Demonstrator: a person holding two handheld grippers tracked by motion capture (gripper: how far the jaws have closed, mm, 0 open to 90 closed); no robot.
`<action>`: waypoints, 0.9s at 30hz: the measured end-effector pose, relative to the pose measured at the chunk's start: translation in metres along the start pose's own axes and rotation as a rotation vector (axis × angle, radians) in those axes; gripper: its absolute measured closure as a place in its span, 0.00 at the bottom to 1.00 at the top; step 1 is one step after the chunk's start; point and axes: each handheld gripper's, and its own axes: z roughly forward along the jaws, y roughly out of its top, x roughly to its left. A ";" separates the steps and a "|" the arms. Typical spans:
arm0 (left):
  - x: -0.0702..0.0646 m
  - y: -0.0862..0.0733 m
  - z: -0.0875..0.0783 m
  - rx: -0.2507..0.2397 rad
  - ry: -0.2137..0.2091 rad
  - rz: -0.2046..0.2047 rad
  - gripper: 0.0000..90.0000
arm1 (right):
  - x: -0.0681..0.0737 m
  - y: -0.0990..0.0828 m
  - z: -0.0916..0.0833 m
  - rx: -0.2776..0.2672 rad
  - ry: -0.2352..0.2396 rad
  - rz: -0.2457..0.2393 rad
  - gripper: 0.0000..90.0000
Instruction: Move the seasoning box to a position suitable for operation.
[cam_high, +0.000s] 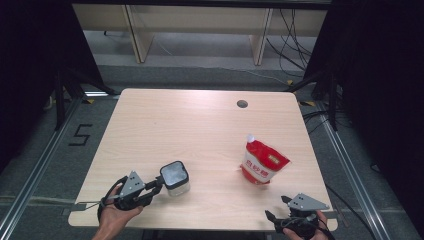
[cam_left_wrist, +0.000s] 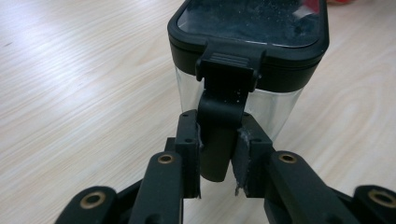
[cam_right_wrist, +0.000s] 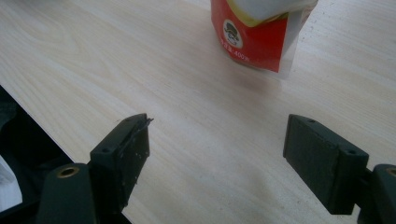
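Observation:
A clear square container (cam_high: 175, 177) with a black lid (cam_left_wrist: 247, 28) stands near the table's front left. My left gripper (cam_high: 159, 184) reaches it from the left. In the left gripper view this gripper (cam_left_wrist: 219, 128) is shut on the black latch (cam_left_wrist: 226, 100) that hangs down from the lid's edge, both pads against its sides. A red and white spouted pouch (cam_high: 262, 161) stands upright at the right of the table, and its lower part (cam_right_wrist: 254, 42) is ahead of my right gripper (cam_right_wrist: 217, 144). At the front right edge, my right gripper (cam_high: 276, 207) is open and holds nothing.
The light wooden table (cam_high: 190, 125) has a round cable hole (cam_high: 242, 104) near its far edge. The front table edge (cam_right_wrist: 28, 116) runs close behind the right gripper's left jaw. Wooden furniture legs and cables lie on the floor beyond the table.

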 end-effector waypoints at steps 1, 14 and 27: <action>-0.003 0.001 0.001 -0.007 -0.016 -0.003 0.81 | 0.000 0.000 0.000 -0.002 0.000 -0.004 0.26; -0.013 0.005 0.008 -0.017 -0.132 0.079 0.81 | -0.002 0.000 0.001 -0.013 0.015 -0.022 0.26; -0.035 0.015 0.030 -0.028 -0.244 0.159 0.81 | -0.002 0.000 0.002 -0.024 0.007 -0.023 0.26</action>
